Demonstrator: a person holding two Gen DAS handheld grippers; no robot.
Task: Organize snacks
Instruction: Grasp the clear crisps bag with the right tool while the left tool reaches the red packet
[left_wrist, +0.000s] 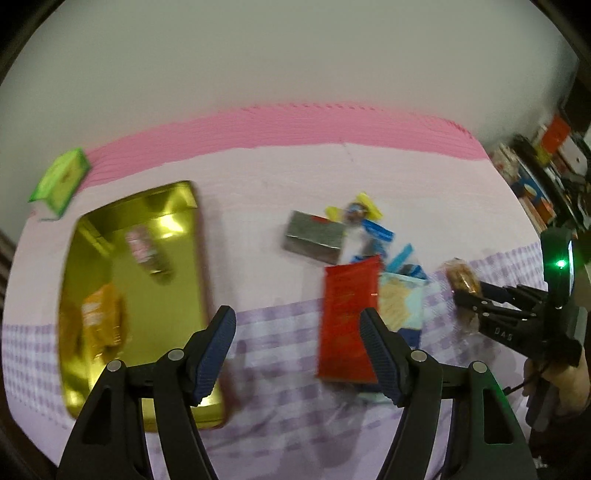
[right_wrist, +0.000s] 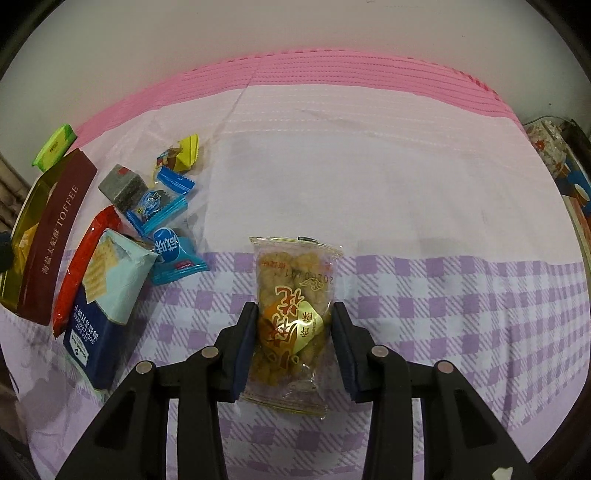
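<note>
A clear packet of golden fried snacks (right_wrist: 291, 317) is clamped between the pads of the right gripper (right_wrist: 294, 339), lifted over the purple-checked cloth (right_wrist: 461, 295). The left gripper (left_wrist: 297, 354) is held wide apart, nothing gripped, between the gold tin (left_wrist: 155, 295) and the red packet (left_wrist: 347, 317).

A clear packet of golden fried snacks (right_wrist: 291, 317) hangs upright over the table's checked near edge; other wrapped snacks (right_wrist: 162, 206) lie piled beside the open gold tin (left_wrist: 140, 295).

Tin (left_wrist: 140, 295) left of snack pile (left_wrist: 354, 258), both on cloth (left_wrist: 273, 177).
</note>
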